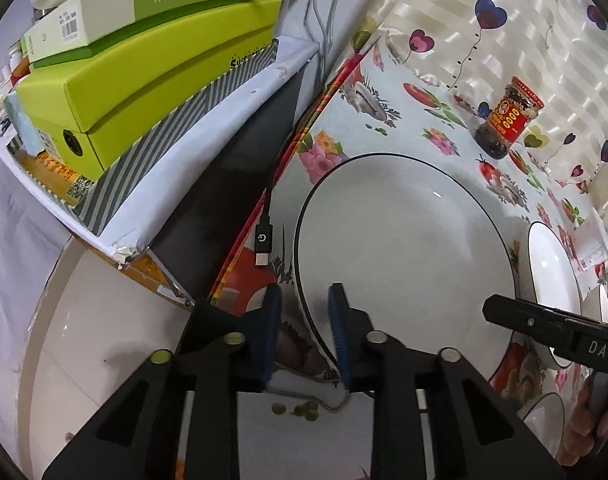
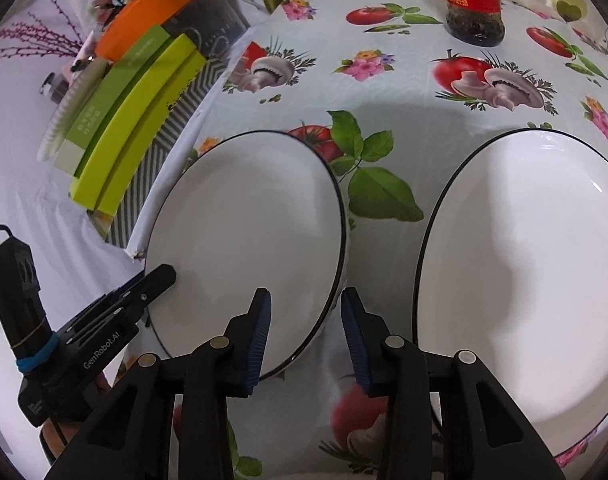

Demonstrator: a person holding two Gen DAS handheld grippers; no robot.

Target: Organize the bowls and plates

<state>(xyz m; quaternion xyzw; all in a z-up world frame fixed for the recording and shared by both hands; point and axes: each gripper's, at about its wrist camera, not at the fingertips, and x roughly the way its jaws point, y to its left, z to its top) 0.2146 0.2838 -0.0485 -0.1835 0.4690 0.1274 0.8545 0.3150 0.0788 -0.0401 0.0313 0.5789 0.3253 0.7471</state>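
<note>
left claw straddles the near left rim of the large plate; the rim passes between its blue pads, which stand narrowly apart, one over the cloth and one over the plate face; whether the pads actually bear on the rim cannot be told. right claw straddles the near right rim of the same plate, its jaws wider, with a visible gap on the outer side, so not clamped. the plate lies flat at the left edge of the worktop, partly over that edge; a second plate sits just beside it to the right; a small bowl shows beyond it in the left view; a sauce jar stands well back.

risks, as judged: thin glazed rim held only at two points may slip from the pads if one side closes before the other; uneven lift would tilt the plate toward the worktop edge and off it; the right claw's outer finger sits near the second plate and could knock it on closing; a loose cable plug lies by the left rim and could snag; stacked boxes crowd the left side.
</note>
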